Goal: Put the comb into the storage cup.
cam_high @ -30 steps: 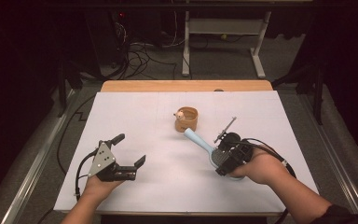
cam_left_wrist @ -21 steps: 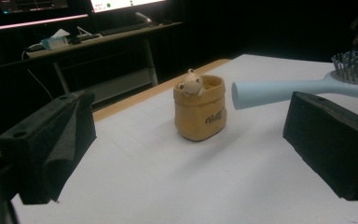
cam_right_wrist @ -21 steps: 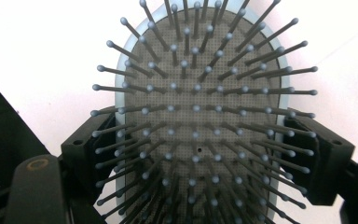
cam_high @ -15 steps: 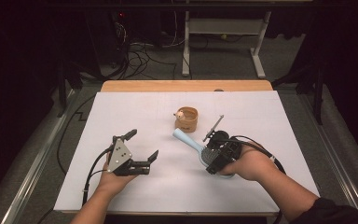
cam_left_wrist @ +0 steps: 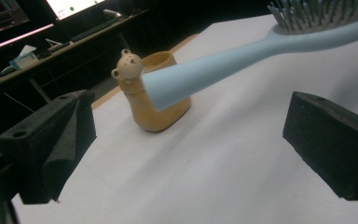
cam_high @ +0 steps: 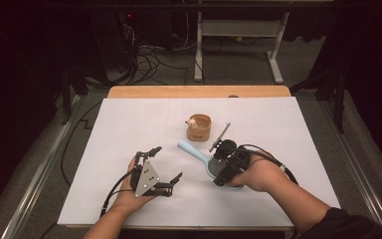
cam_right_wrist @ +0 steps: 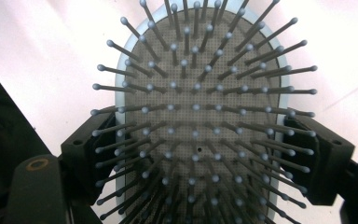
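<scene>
Hairbrush (cam_high: 199, 152): head clamped in right gripper (cam_right_wrist: 200, 154), handle toward 10 o'clock, near bear cup (cam_high: 199, 126). Left gripper (cam_high: 164, 167): jaws wide, empty. Risk: swinging handle could topple cup.

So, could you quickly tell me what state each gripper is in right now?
Left gripper: open, holding nothing.
Right gripper: shut on the light blue hairbrush, gripping its bristled head.

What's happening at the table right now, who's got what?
A person works with a claw in each hand. The right claw is shut on the head of a light blue hairbrush, its handle pointing toward a small tan bear-headed cup on the white table. The left claw is open and empty, facing the brush handle.
</scene>
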Demonstrator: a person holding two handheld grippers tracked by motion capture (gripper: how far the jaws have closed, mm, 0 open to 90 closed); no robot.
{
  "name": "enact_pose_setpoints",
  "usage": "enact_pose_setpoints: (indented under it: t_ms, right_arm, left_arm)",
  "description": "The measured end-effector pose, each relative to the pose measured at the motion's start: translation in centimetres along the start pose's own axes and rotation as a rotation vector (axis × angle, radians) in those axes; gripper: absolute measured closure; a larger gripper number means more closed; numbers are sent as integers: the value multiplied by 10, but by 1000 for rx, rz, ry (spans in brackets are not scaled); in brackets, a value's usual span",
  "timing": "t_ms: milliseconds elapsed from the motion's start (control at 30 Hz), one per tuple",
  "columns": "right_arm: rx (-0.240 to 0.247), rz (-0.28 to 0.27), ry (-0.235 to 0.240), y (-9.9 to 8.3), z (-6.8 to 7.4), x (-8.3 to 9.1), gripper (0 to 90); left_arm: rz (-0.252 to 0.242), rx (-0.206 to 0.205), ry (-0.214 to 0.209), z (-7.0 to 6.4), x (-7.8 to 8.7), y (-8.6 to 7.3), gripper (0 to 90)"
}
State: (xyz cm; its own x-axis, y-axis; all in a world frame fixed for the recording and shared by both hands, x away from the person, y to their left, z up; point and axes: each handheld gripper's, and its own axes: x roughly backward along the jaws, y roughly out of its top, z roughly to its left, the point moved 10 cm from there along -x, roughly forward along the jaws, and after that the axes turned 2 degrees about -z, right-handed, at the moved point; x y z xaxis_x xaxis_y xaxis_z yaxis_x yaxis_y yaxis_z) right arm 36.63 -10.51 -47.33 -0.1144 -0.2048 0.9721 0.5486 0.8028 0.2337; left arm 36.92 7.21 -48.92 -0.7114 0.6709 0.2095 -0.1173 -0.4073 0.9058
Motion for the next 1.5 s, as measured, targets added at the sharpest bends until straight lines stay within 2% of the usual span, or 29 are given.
enact_pose_setpoints:
  t_ms: [300,567,700,1033,1500]
  right_arm:
    - [22,-2,17,11,12,-5,207]
    - [46,1,35,20,22,-8,207]
    - [58,3,44,26,28,-10,207]
    - [80,26,48,33,37,-17,207]
    - [97,47,46,43,45,-19,206]
  left_arm:
    - [-12,-98,16,-5,1,0,39]
    - [8,-178,18,-11,-2,-4,63]
    - [16,-216,33,-13,-3,-6,71]
    - [12,-258,20,-18,-2,-5,129]
    - [20,-304,5,-27,-4,-3,151]
